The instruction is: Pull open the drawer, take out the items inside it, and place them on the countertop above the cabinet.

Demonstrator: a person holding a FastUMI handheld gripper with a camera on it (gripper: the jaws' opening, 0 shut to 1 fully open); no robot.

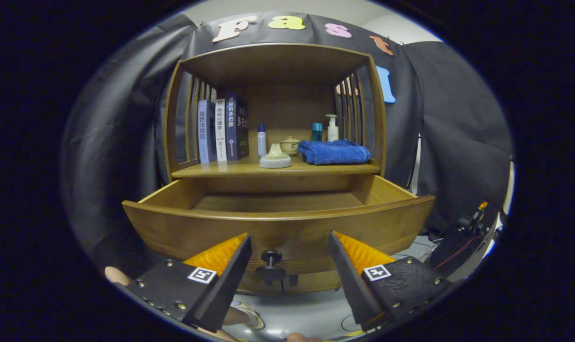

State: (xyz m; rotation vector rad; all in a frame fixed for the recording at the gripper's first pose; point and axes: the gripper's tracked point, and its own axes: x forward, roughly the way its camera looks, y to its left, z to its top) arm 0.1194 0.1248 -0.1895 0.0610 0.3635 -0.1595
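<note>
Looking at one wooden cabinet (278,61) standing against the black cloth wall, with one drawer (278,228) pulled out and hanging open toward the gripper. Seeing one dark round knob (271,259) on the drawer front, sitting in the gap between the two fingers, touched by neither. Showing only bare wooden floor inside the drawer, as far as the front wall lets see; the nearest part of the inside hiding behind that wall.

Counting on the countertop (316,169) above the drawer: three books (222,129) standing upright at the left side; one small white bottle with a blue cap (261,140) just beside the books; one pale cone-shaped piece on a round base (275,157) near the front edge; one small lidded bowl (290,145) behind it; one folded blue towel (334,152) lying at the right; one teal container (317,131) and one white pump bottle (332,127) standing behind the towel.

Holding the gripper (290,251) low and level, pointing straight at the drawer front, below the drawer's rim. Keeping the two fingers spread wide, gripping nothing, one at each side of the knob. Noticing a small part of a person below the left finger, too little to tell more
</note>
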